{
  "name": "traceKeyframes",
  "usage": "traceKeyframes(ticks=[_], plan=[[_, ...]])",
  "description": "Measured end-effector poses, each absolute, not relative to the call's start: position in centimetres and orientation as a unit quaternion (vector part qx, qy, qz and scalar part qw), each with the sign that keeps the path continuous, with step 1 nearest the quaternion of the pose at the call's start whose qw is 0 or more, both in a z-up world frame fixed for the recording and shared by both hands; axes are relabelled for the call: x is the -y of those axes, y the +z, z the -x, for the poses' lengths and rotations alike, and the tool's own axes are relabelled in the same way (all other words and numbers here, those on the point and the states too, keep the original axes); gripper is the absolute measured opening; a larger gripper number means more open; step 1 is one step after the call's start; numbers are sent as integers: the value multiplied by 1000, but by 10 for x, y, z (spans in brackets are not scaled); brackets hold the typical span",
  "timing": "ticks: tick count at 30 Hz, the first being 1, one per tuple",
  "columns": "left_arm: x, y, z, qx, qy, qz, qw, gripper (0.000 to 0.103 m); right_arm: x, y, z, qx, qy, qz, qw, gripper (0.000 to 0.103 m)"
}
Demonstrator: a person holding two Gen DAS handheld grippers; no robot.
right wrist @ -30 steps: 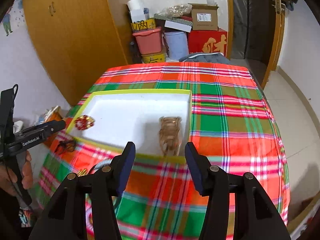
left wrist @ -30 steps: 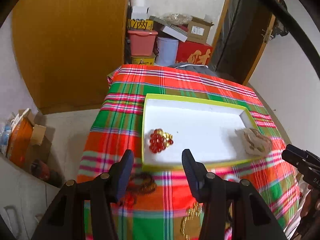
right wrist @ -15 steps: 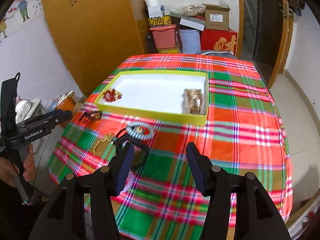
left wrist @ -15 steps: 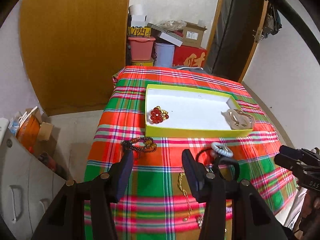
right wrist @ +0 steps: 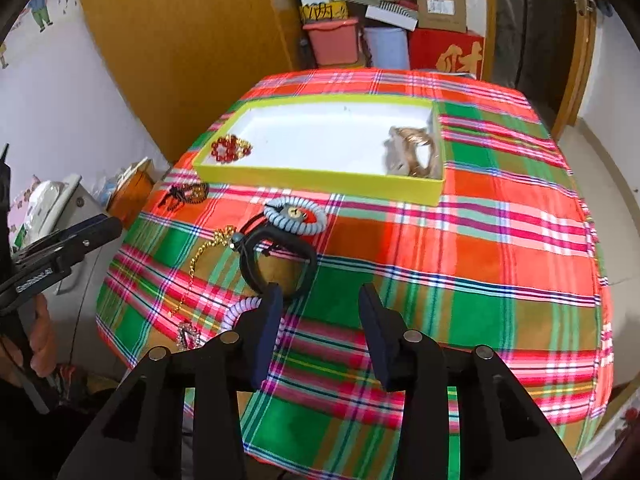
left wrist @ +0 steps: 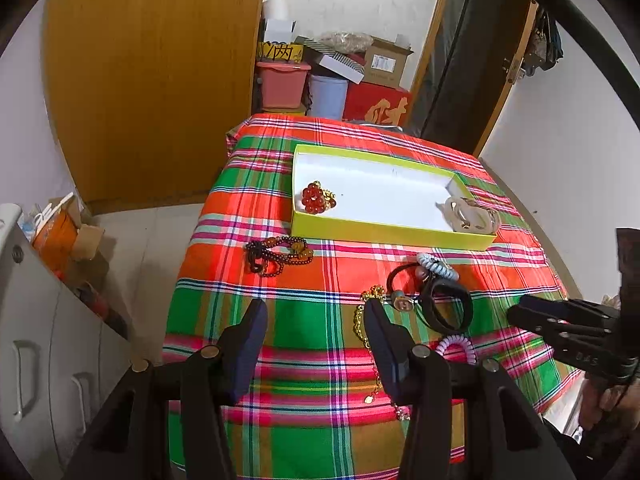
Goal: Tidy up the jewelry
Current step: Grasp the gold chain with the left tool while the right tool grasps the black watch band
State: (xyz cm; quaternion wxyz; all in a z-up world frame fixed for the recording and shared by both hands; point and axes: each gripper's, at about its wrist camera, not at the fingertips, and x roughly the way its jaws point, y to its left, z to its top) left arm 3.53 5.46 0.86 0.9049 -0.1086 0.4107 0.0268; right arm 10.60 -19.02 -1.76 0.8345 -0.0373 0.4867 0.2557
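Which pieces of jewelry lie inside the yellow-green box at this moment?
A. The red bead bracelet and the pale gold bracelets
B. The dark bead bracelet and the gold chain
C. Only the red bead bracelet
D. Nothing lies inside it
A: inside the box, the red bead bracelet lies at one end and the pale gold bracelets at the other; the rest lies on the tablecloth.

left hand-held gripper [left wrist: 316,320] agape, empty; right hand-held gripper [right wrist: 318,304] likewise.

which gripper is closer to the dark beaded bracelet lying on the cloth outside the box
Left. The dark beaded bracelet lies just ahead of the left gripper; from the right gripper it sits far off to the left.
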Motion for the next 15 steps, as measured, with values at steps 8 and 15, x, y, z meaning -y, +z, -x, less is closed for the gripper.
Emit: traceKeyframes(ticks=[8, 15], plan=[[-59, 4, -42, -414, 23, 112, 903, 50, 167, -47, -128, -517, 254, 50, 816, 32], [-58, -7, -51, -426, 19, 114, 897, 50, 155, -59, -139, -524, 244, 71, 813, 19]])
